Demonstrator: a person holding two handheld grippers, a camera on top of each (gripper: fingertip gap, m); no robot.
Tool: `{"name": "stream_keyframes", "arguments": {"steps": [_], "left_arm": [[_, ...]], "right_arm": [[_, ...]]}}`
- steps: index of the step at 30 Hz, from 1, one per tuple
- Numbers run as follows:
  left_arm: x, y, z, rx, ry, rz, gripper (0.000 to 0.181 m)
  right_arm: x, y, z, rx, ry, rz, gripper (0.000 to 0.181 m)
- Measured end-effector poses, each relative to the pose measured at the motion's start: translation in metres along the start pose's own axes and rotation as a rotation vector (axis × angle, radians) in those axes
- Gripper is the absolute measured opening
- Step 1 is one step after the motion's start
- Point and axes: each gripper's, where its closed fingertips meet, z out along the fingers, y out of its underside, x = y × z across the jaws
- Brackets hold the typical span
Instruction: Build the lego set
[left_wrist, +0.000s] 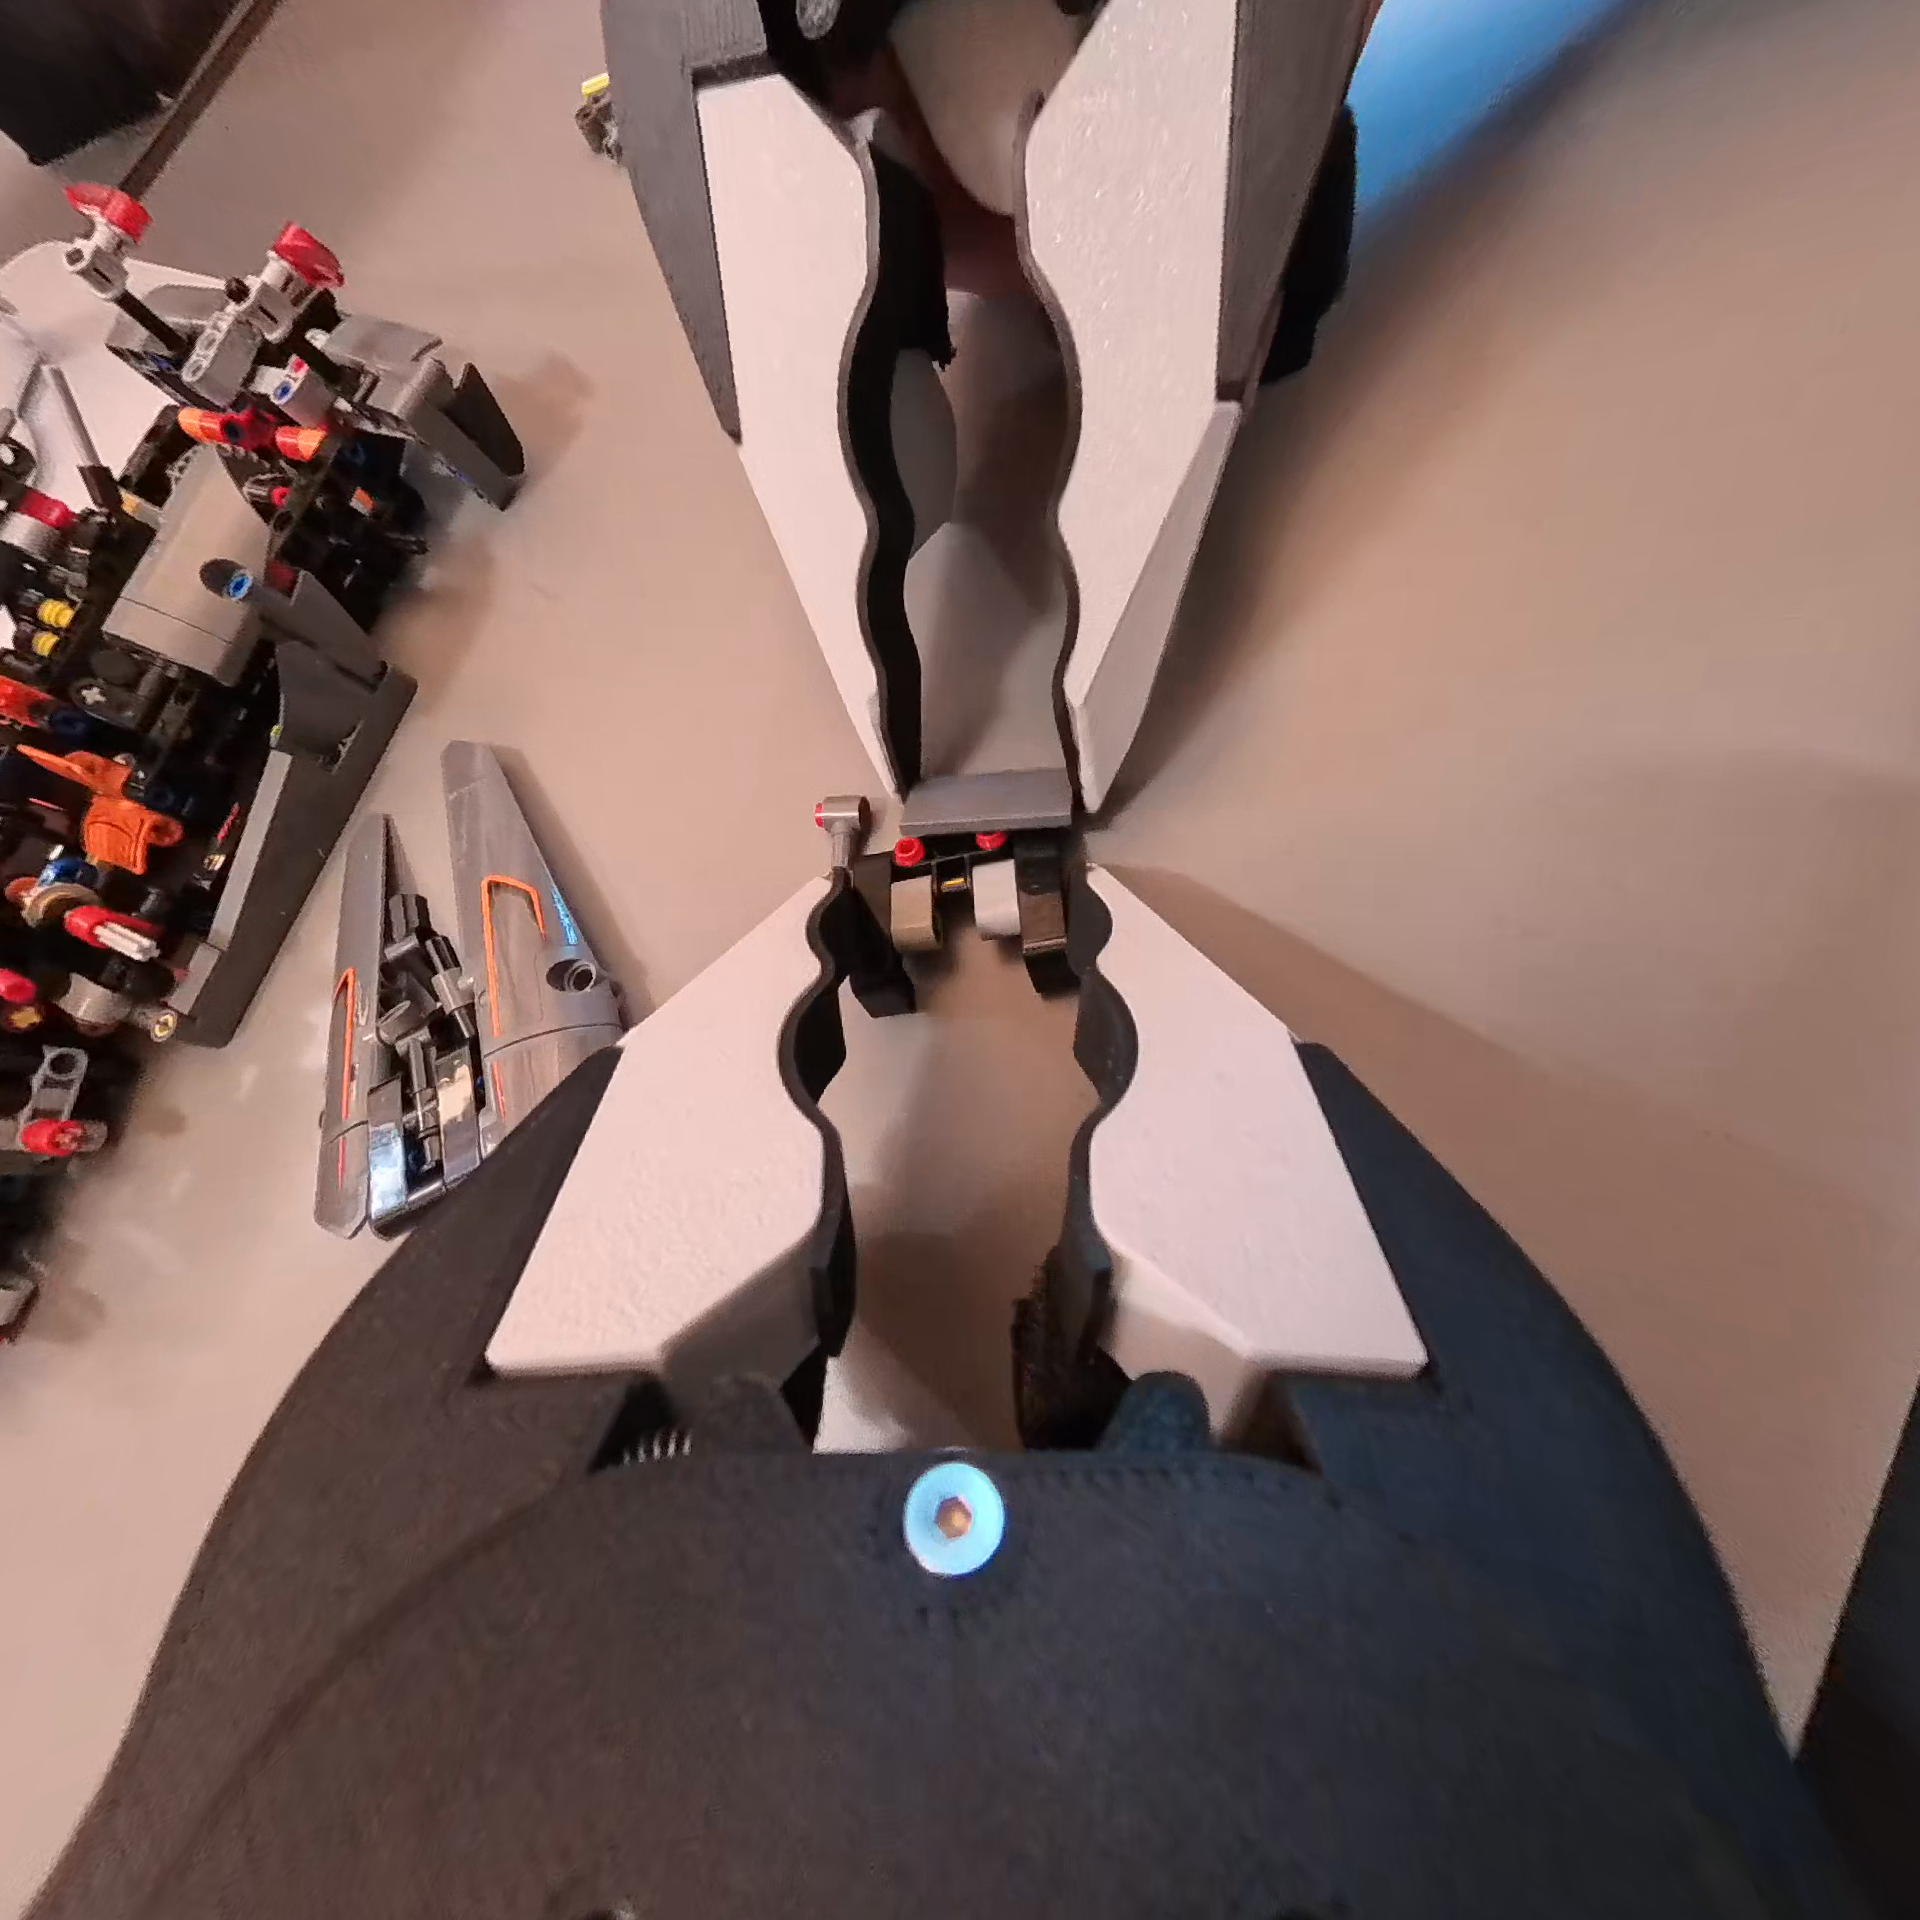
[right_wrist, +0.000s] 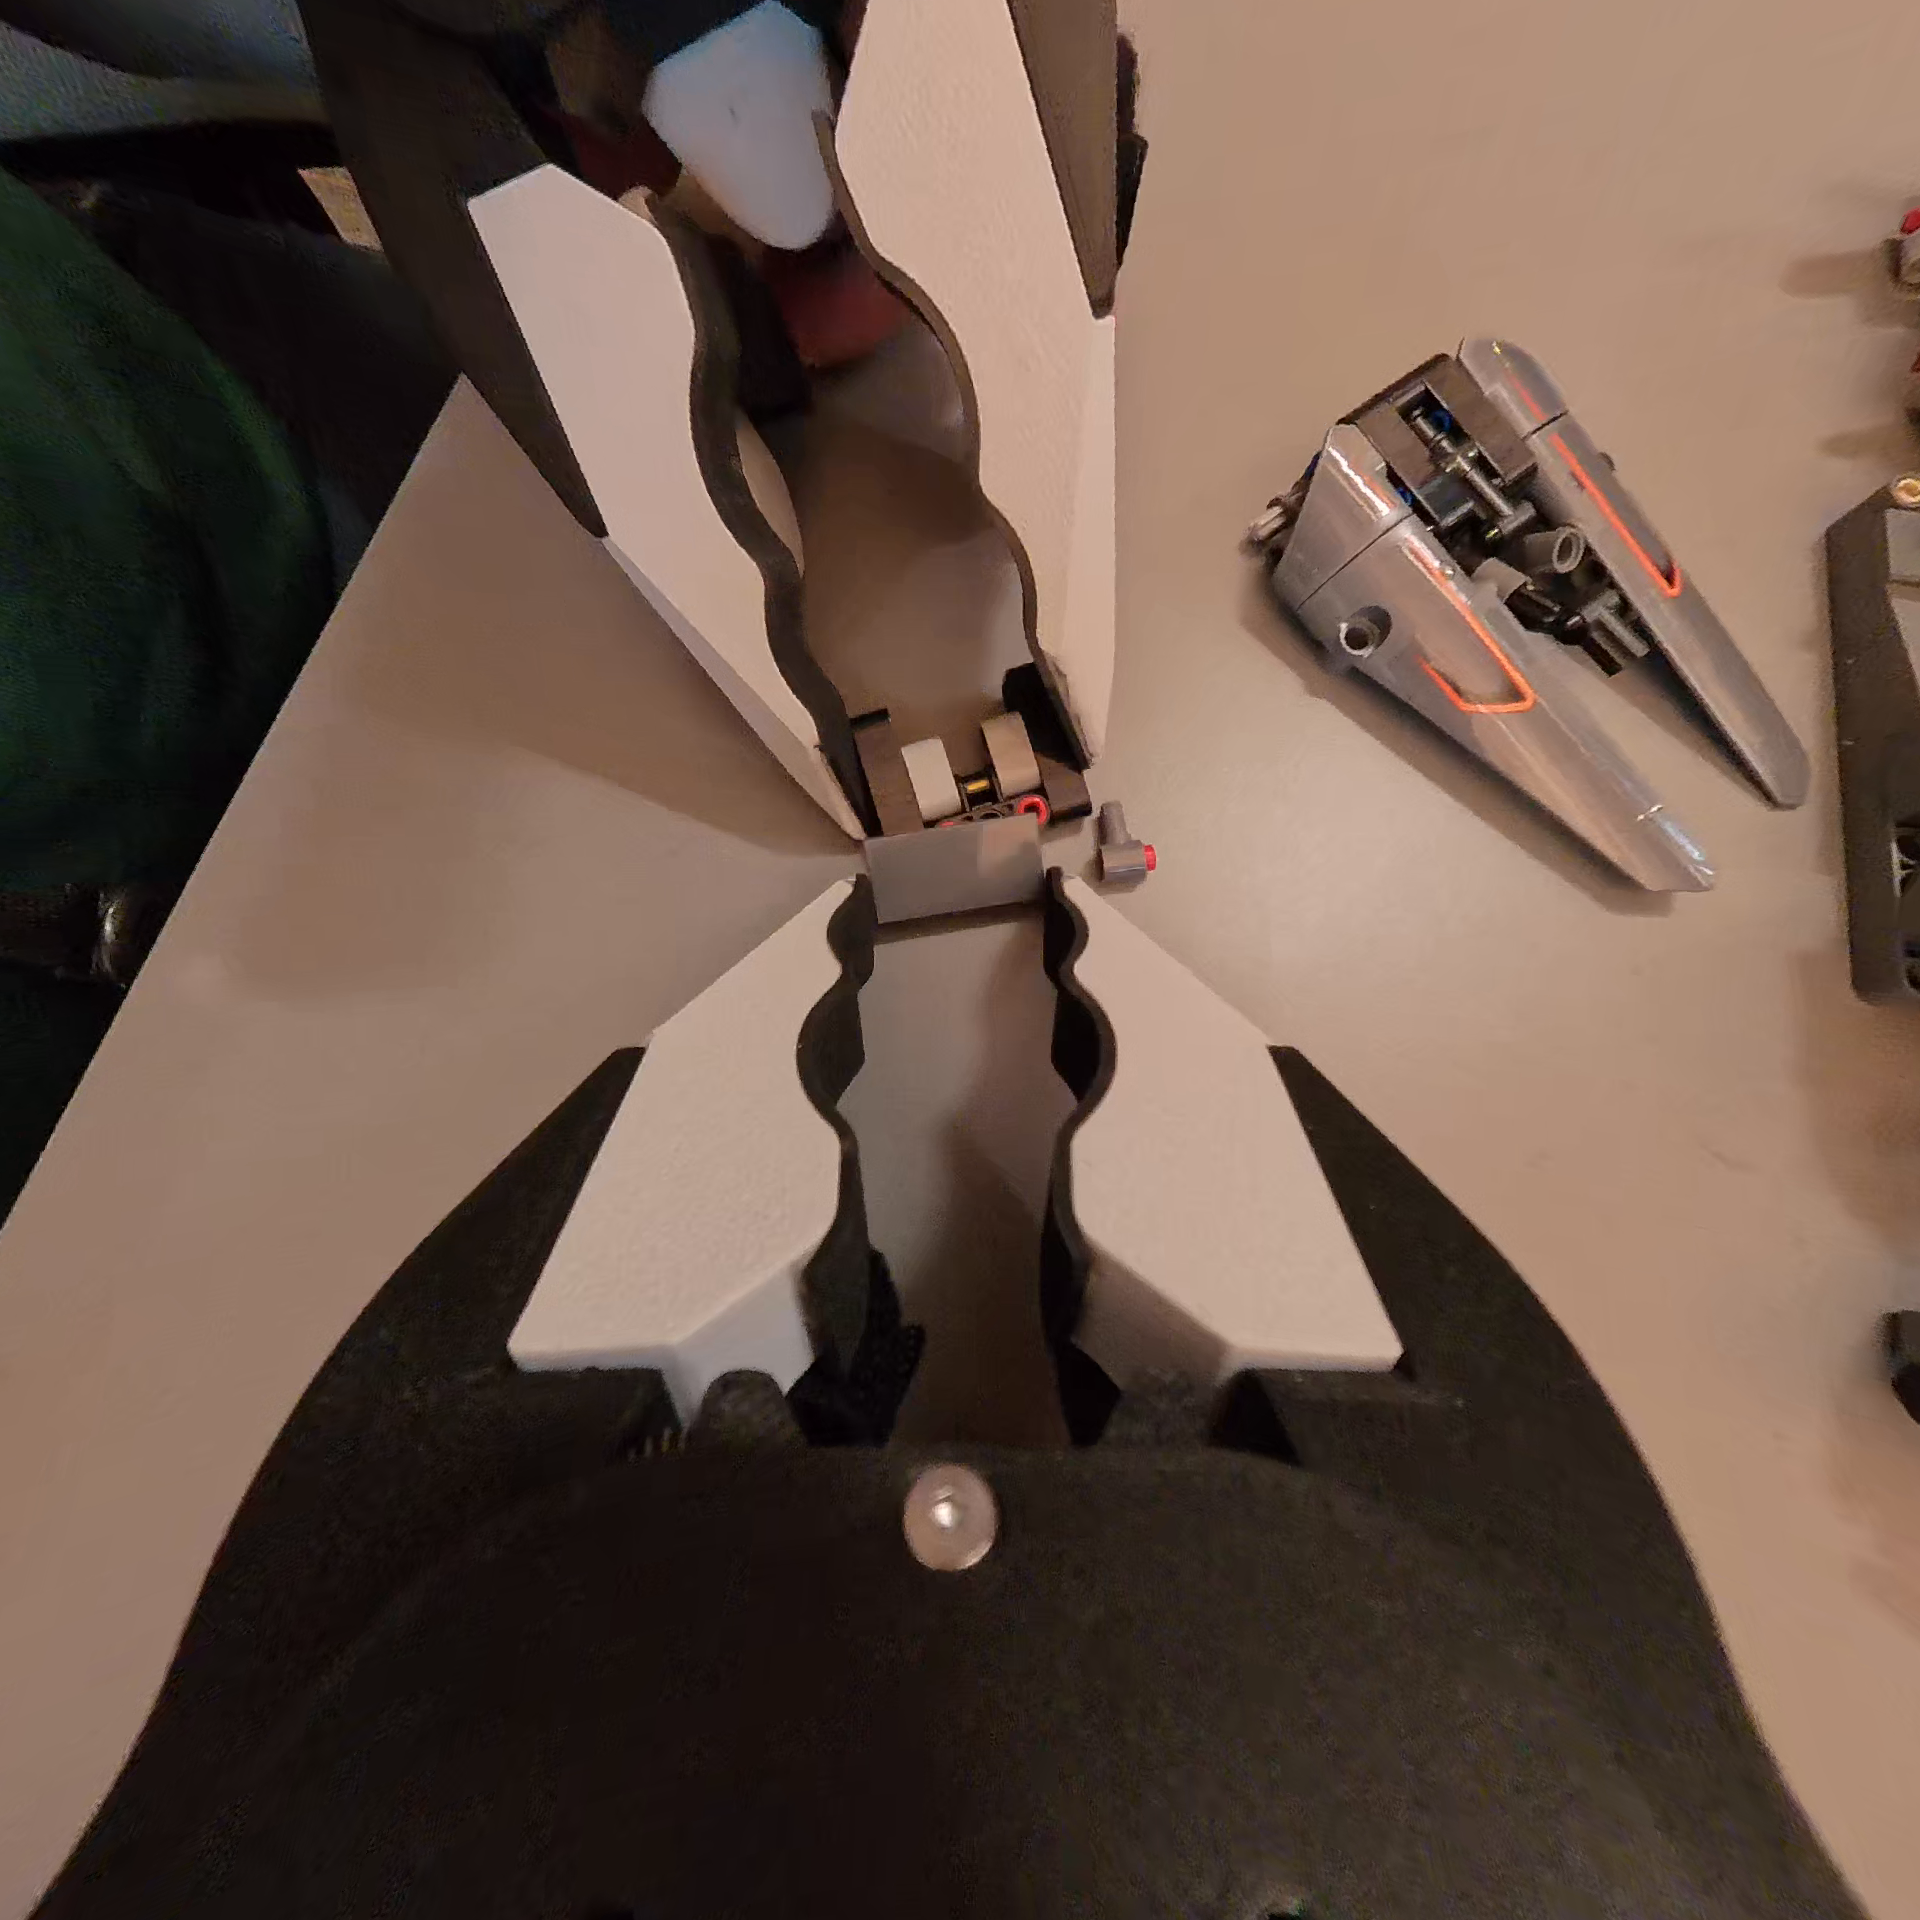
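Left wrist view: small lego assembly (left_wrist: 971, 904) clamped between left gripper (left_wrist: 961, 935) tips.

A: State the obstructions around the small assembly (left_wrist: 961, 894).

B: The left gripper (left_wrist: 961, 914) and right gripper (left_wrist: 982, 800) meet tip to tip over it; no passage remains between them. A grey pin with a red end (left_wrist: 844, 821) lies just beside the tips.

A: And toward the far side of the counter (right_wrist: 1403, 1091)?

B: The grey winged part (right_wrist: 1527, 613) lies there, with the large model (left_wrist: 177, 644) beyond it. Bare surface separates the winged part from the grippers.

A: The opposite side?

B: Unobstructed surface up to the counter edge.
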Motion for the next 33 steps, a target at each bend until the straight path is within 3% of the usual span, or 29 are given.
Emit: {"name": "stream_keyframes", "arguments": {"steps": [12, 33], "left_arm": [[0.011, -0.006, 0.003, 0.036, 0.101, 0.087, 0.039], [0.011, -0.006, 0.003, 0.04, 0.096, 0.101, 0.039]], "right_arm": [[-0.002, 0.003, -0.004, -0.008, -0.004, -0.002, 0.03], [-0.006, 0.004, -0.002, -0.033, 0.008, -0.026, 0.034]]}}
